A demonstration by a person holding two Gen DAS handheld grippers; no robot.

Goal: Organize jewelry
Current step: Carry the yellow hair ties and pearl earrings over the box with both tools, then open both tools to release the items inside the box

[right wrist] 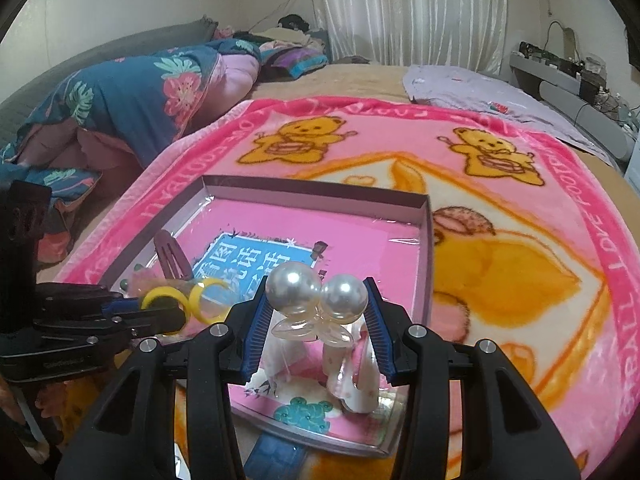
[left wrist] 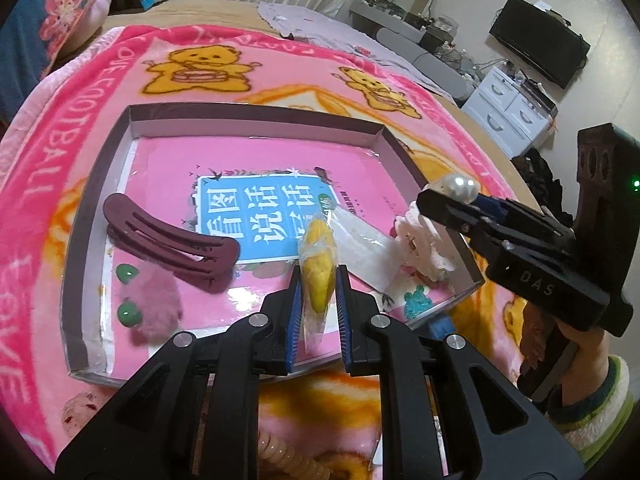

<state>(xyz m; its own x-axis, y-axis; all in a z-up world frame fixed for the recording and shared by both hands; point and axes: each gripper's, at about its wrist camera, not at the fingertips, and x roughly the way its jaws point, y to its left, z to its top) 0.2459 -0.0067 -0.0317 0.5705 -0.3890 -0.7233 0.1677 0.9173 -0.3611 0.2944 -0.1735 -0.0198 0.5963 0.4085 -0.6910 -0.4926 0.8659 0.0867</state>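
A shallow grey tray (left wrist: 256,120) lined with a pink book cover lies on the blanket. In it are a maroon hair clip (left wrist: 172,240), a pink fluffy piece with green beads (left wrist: 154,304) and a white frilly hair piece (left wrist: 420,244). My left gripper (left wrist: 319,300) is shut on a clear bag of yellow hoops (left wrist: 318,272) over the tray's near side. My right gripper (right wrist: 318,312) is shut on a hair clip with two big pearls (right wrist: 294,284) and a clear bow, above the tray's near right corner and the white frilly hair piece (right wrist: 352,384).
The pink bear blanket (right wrist: 520,264) covers a bed. A peach coil hair tie (left wrist: 288,460) and a pink beaded ball (left wrist: 78,412) lie on it in front of the tray. A blue item (right wrist: 276,456) sticks out under the tray edge. A floral quilt (right wrist: 120,96) is piled far left.
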